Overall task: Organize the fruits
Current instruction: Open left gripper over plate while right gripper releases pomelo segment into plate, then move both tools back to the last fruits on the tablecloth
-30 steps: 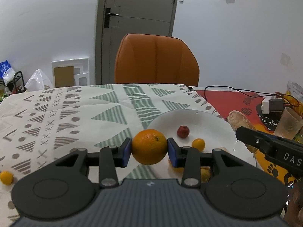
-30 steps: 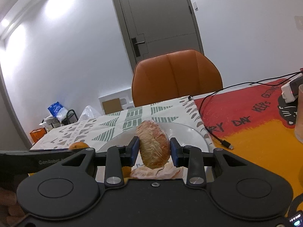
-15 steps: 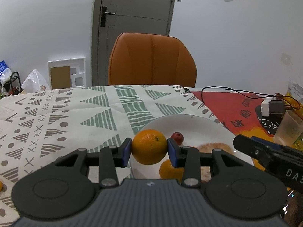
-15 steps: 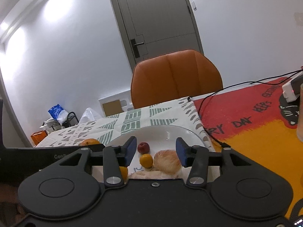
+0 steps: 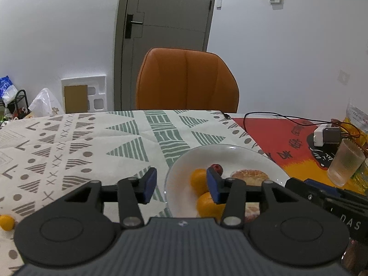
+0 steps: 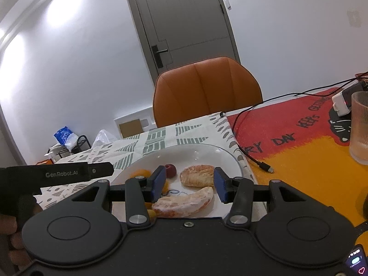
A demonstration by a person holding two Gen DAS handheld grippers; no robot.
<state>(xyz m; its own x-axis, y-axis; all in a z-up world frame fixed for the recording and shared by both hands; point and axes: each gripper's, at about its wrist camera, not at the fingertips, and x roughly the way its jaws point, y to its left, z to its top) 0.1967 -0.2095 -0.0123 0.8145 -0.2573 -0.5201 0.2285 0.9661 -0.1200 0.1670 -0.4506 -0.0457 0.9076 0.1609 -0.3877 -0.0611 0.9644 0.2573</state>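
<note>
My left tongs hung released above the near rim of the white plate, blue pads spread wide with nothing between them, at lower centre of the left wrist frame. On the plate, just right of centre, lay two oranges, one behind the other, the nearer partly hidden by my right-hand pad. A small red fruit sat just behind them, and a peeled citrus piece lay to its right.

My right tongs were likewise released and empty, low over the same plate at centre of the right wrist frame. Between the pads lay two peeled citrus pieces, the nearer one close to the tongs' body. The red fruit rested just left of the farther piece, with an orange further left.

One small yellow fruit sat alone on the patterned tablecloth at the lower left edge of the left frame, well apart from the plate. A ribbed glass stood on the red and yellow mat at right. An orange chair stood behind the tabletop.
</note>
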